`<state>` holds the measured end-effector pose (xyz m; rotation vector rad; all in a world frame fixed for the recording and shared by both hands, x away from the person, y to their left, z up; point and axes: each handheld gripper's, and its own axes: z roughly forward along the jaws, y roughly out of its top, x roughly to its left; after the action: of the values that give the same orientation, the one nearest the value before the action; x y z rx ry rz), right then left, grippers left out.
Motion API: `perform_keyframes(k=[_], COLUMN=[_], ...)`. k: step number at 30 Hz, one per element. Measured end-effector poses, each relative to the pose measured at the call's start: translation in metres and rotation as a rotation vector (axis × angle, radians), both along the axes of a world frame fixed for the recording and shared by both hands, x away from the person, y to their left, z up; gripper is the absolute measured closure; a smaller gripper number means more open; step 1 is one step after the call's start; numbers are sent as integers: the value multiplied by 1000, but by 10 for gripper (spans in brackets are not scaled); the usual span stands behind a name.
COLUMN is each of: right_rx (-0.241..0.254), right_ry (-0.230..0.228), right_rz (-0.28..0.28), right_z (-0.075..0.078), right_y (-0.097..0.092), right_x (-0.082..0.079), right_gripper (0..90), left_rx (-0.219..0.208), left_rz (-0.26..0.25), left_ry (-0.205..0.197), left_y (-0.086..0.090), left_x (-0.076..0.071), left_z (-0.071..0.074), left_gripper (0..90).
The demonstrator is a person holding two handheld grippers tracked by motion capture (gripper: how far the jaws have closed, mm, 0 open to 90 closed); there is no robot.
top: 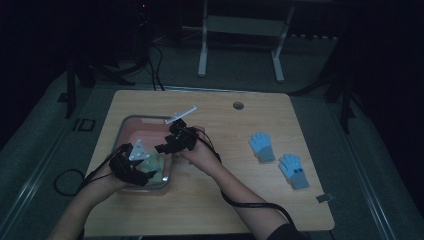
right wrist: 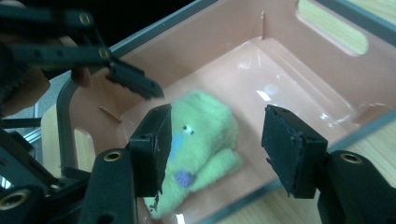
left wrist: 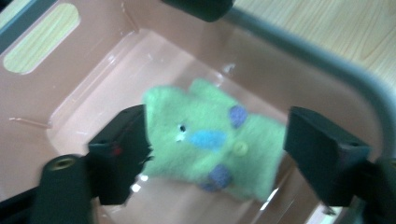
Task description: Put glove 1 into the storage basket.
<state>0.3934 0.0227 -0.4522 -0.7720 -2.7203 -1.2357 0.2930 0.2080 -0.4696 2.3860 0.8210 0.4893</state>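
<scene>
Both grippers, left point(left wrist: 215, 154) and right point(right wrist: 215, 149), gape empty over the green glove point(left wrist: 212, 144) lying flat, fingers toward the basket point(left wrist: 327, 70) wall.

Around the left gripper point(top: 145, 167) the pink bin point(top: 125, 125) walls close in on all sides; its jaws stand apart over the green glove point(left wrist: 210, 140), which covers the bin floor just below them. Bare floor lies beyond the glove toward the far corner. The right gripper point(top: 162, 148) hangs at the bin's right rim, so the two tools crowd each other above the glove, and the left gripper's jaw crosses just ahead of it in the right gripper view. To the right of the right gripper, open table point(top: 225, 190) runs free as far as two blue gloves point(top: 280, 160), well apart.
</scene>
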Motion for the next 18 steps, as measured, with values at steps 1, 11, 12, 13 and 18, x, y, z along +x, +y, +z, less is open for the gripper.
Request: perform_keyframes(k=[1, 11, 12, 13, 18], right_rx=[10, 24, 29, 28, 23], right_ry=[-1, 10, 8, 2, -12], right_rz=[4, 40, 38, 38, 34], right_z=[1, 6, 7, 7, 5], right_y=[-3, -34, -39, -43, -67], right_x=[-1, -12, -13, -14, -18], right_gripper=[424, 250, 224, 205, 179], left_rx=[-20, -78, -80, -88, -130], left_rz=[-2, 6, 2, 2, 28], left_ry=[0, -1, -6, -6, -13], left_y=[-1, -31, -36, -39, -57], left_x=[-1, -6, -7, -8, -8], left_z=[2, 6, 7, 7, 10], left_gripper=[158, 117, 106, 98, 21])
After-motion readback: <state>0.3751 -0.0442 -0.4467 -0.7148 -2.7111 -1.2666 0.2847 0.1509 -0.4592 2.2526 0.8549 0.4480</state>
